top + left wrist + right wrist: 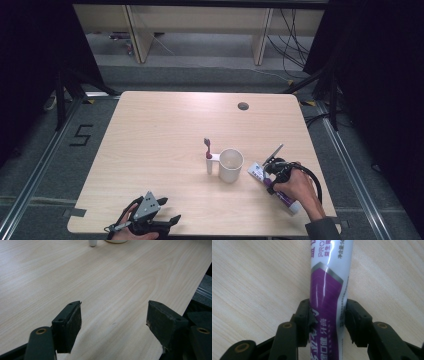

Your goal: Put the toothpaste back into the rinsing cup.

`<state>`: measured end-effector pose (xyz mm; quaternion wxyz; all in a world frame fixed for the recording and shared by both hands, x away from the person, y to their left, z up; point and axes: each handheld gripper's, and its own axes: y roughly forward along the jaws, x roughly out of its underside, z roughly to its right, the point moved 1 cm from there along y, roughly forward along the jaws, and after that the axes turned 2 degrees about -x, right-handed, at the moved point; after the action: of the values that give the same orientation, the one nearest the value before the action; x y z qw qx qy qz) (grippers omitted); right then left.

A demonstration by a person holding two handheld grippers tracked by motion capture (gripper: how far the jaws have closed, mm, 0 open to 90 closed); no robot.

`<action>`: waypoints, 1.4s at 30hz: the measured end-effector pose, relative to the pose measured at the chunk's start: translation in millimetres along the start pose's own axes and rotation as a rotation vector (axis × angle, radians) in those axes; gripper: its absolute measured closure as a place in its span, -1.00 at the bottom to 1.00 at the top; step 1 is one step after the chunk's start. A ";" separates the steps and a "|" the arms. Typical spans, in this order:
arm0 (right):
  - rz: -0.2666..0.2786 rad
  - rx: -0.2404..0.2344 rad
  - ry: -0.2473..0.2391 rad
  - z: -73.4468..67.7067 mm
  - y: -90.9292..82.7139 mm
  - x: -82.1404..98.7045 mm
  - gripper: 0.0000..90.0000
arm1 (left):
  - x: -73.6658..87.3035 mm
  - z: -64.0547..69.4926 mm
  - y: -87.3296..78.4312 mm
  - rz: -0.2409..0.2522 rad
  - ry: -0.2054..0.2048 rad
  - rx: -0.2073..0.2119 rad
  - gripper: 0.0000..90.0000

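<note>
On the dark grey carpeted floor (50,165) stands a pale rectangular wooden table (165,130) with rounded corners, its long edges running left to right in the high view. A small round grey cable hole (243,106) sits in the tabletop toward 1 o'clock from the table's middle.

Just right of centre, at about 4 o'clock from the middle, stands an upright cream-white plastic cup (230,165) with a side holder. In that holder, at the cup's 9 o'clock and touching it, a white-handled toothbrush with a pink-red head (208,156) stands upright, head uppermost.

At the cup's 3 o'clock, near it but apart, lies a white and purple toothpaste tube (282,196), flat on the wood and running from 10 o'clock to 4 o'clock. The right gripper (271,176), held in the person's right hand (296,188), comes at it from the near right. In the right gripper view the tube (329,290) runs lengthwise between the jaws, and both black pads (308,315) press against its sides, so the right gripper (328,322) is pinching the tube against the table.

At 7 o'clock, by the near edge, the left gripper (167,220) with its grey three-cornered plate rests low over the wood. In the left gripper view its jaws are spread wide over bare tabletop (100,285), the left gripper (113,317) holding nothing.
</note>
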<state>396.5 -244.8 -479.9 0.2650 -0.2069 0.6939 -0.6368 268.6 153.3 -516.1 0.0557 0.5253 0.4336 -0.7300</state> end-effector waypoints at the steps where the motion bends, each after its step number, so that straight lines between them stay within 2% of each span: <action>1: -0.009 -0.003 0.014 -0.6 0.0 -0.1 0.30 | 0.2 -0.1 -0.1 -0.002 0.002 0.002 -0.38; 4: -0.019 -0.007 0.022 -0.2 -0.6 -1.0 0.32 | -0.1 0.2 0.6 0.017 -0.006 0.003 -0.38; 5: -0.005 -0.005 -0.003 1.9 0.3 -1.1 0.32 | -0.2 0.3 0.0 0.008 -0.007 0.000 -0.38; 6: -0.011 -0.009 0.015 1.1 0.0 -1.2 0.33 | 0.2 -0.1 -0.1 -0.001 -0.001 0.001 -0.38; 9: -0.011 -0.008 0.025 1.3 0.3 -1.2 0.34 | 0.1 0.1 0.0 0.000 0.002 0.004 -0.38; 10: -0.008 -0.006 0.003 3.2 0.8 -1.3 0.35 | -0.3 0.6 0.2 0.008 -0.004 0.004 -0.38; 11: -0.004 -0.006 0.001 3.3 0.8 -0.6 0.36 | -0.2 0.6 0.1 0.007 -0.004 0.004 -0.38; 13: -0.014 0.000 0.034 2.2 0.1 -0.8 0.37 | 0.0 0.5 0.5 0.016 -0.008 0.006 -0.38; 15: -0.020 0.001 0.037 2.3 0.4 -1.3 0.38 | -0.2 0.3 0.5 0.018 -0.009 0.004 -0.38; 16: -0.014 -0.007 -0.007 5.6 1.2 -1.9 0.41 | -0.2 0.8 0.0 0.007 -0.010 0.001 -0.38; 17: -0.023 -0.006 0.016 4.4 0.9 -2.2 0.42 | -0.2 -0.3 -0.8 -0.013 0.011 -0.001 -0.38; 18: -0.025 -0.007 0.021 4.7 0.9 -2.7 0.44 | -0.1 0.9 0.0 -0.002 0.001 0.006 -0.38; 19: -0.019 -0.004 -0.004 7.2 1.7 -3.2 0.47 | -0.1 0.8 0.4 0.002 0.002 0.007 -0.38; 20: -0.041 -0.003 0.035 5.2 1.5 -3.9 0.52 | -0.2 0.8 0.3 0.003 -0.002 0.005 -0.38; 21: -0.029 0.000 0.018 7.5 2.3 -4.3 0.62 | -0.2 1.0 -0.2 -0.001 -0.007 0.000 -0.38; 22: -0.007 -0.013 -0.042 11.4 1.8 -4.9 0.65 | 0.1 0.5 -0.1 0.001 -0.004 0.001 -0.38; 23: -0.033 -0.019 0.012 7.8 1.1 -3.9 0.66 | 0.3 0.3 -0.2 -0.002 -0.004 0.002 -0.38; 24: -0.034 -0.022 0.023 7.4 1.3 -4.1 0.66 | 0.2 -0.2 -0.6 -0.006 0.003 0.002 -0.38; 25: -0.037 -0.029 0.006 9.0 1.5 -4.1 0.67 | 0.0 -0.5 -0.8 -0.008 0.007 0.001 -0.38; 27: -0.044 -0.023 0.014 8.2 2.0 -5.2 0.67 | -0.1 -1.6 -1.7 -0.021 0.023 -0.007 -0.38; 28: -0.053 -0.018 0.018 6.9 1.5 -5.7 0.67 | -0.1 0.5 -0.7 -0.007 0.000 0.001 -0.38; 29: -0.056 -0.018 -0.003 7.6 2.0 -6.7 0.67 | 0.1 -0.4 -1.1 -0.017 0.012 0.001 -0.38; 31: -0.072 -0.016 0.005 5.7 1.7 -7.9 0.67 | -0.1 0.2 -0.8 -0.008 0.002 -0.001 -0.38; 32: -0.069 -0.014 -0.027 7.5 2.8 -8.0 0.67 | -0.2 -1.6 -1.2 -0.017 0.021 -0.007 -0.38; 33: -0.085 -0.015 -0.005 5.8 1.6 -9.1 0.68 | -0.1 0.2 -0.4 0.001 0.001 0.002 -0.38; 34: -0.082 -0.013 -0.018 7.1 2.4 -9.3 0.68 | 0.0 0.1 -0.6 -0.001 0.003 0.003 -0.38; 36: -0.092 -0.020 -0.011 7.2 2.3 -10.8 0.68 | 0.0 0.0 -0.2 0.002 0.003 0.003 -0.37; 37: -0.087 -0.025 -0.026 8.1 2.2 -10.5 0.68 | -0.1 -0.1 -0.1 0.004 0.003 0.002 -0.37; 38: -0.092 -0.022 -0.018 7.9 2.4 -10.7 0.69 | -0.3 0.2 -0.2 0.002 0.004 0.001 -0.37; 39: -0.090 -0.018 -0.018 8.0 2.9 -10.2 0.69 | -0.3 -1.7 -1.3 -0.020 0.029 -0.005 -0.37; 40: -0.091 -0.019 -0.021 7.7 2.4 -10.3 0.69 | -0.1 0.2 -0.4 -0.005 0.007 0.005 -0.37; 42: -0.080 -0.022 -0.050 10.2 2.7 -8.9 0.69 | -0.2 -1.0 -0.7 -0.005 0.017 -0.002 -0.36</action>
<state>410.0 -246.8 -482.2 0.2542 -0.2534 0.6851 -0.6338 269.0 154.3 -515.7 0.0506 0.5303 0.4363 -0.7251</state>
